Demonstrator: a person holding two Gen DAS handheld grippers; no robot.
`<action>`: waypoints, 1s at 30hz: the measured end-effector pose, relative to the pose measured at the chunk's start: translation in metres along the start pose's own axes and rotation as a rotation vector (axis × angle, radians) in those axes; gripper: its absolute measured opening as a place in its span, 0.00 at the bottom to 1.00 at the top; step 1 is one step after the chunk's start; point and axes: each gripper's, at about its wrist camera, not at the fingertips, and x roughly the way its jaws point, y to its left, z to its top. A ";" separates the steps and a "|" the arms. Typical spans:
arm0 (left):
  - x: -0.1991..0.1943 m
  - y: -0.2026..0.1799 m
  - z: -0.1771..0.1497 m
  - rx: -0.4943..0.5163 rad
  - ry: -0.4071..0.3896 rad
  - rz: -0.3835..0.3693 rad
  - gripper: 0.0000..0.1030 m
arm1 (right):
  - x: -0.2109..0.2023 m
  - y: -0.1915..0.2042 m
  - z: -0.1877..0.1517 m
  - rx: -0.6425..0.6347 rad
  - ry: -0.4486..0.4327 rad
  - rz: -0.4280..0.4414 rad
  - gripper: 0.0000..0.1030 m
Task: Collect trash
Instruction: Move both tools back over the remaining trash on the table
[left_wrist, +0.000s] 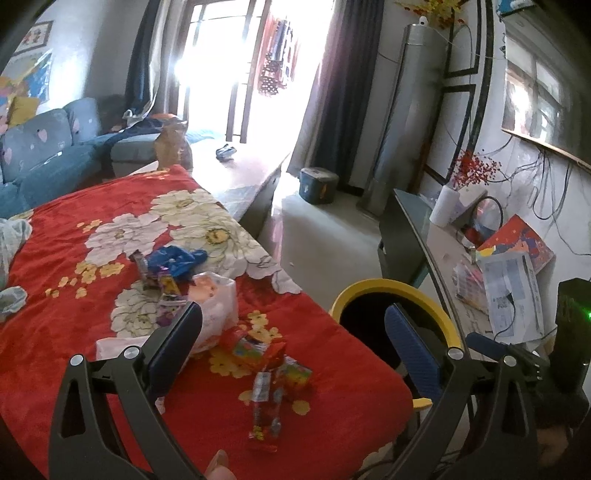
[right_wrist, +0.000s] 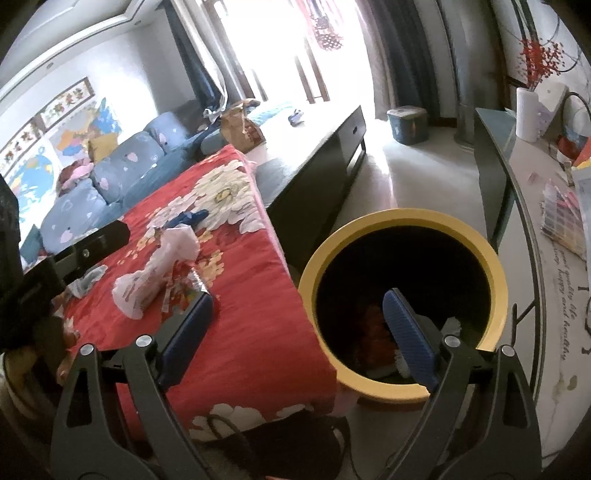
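- Left hand-held gripper (left_wrist: 291, 354) hangs over the red floral blanket (left_wrist: 92, 295) on the table, jaws spread wide, nothing between the blue pads.
- Right below that gap lie the red snack wrappers (left_wrist: 266, 369), bunched near the blanket's near edge, flat on the cloth.
- Further back, a white plastic bag (left_wrist: 218, 310) sits just beside the left finger, and behind it a blue wrapper (left_wrist: 177, 260) with small purple and yellow packets.
- Right hand-held gripper (right_wrist: 299, 328) is also gaping: its left finger stands over the blanket edge, its right finger over the mouth of the yellow-rimmed trash bin (right_wrist: 491, 269). Nothing gripped.
- The bin stands on the floor, close against the table's corner; inside it something reddish (right_wrist: 373, 325) and a pale scrap show in the dark.
- In the right wrist view the crumpled white bag (right_wrist: 159, 273) lies on the blanket, well apart from the bin.
- A blue sofa (right_wrist: 110, 177) runs behind the table.
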 end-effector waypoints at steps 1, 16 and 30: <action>-0.001 0.002 0.000 -0.004 -0.001 0.002 0.94 | 0.000 0.003 0.000 -0.007 0.001 0.002 0.83; -0.013 0.033 -0.001 -0.058 -0.016 0.036 0.94 | 0.003 0.038 -0.007 -0.076 0.024 0.051 0.84; -0.022 0.073 -0.007 -0.139 -0.024 0.093 0.94 | 0.014 0.074 -0.021 -0.161 0.076 0.082 0.84</action>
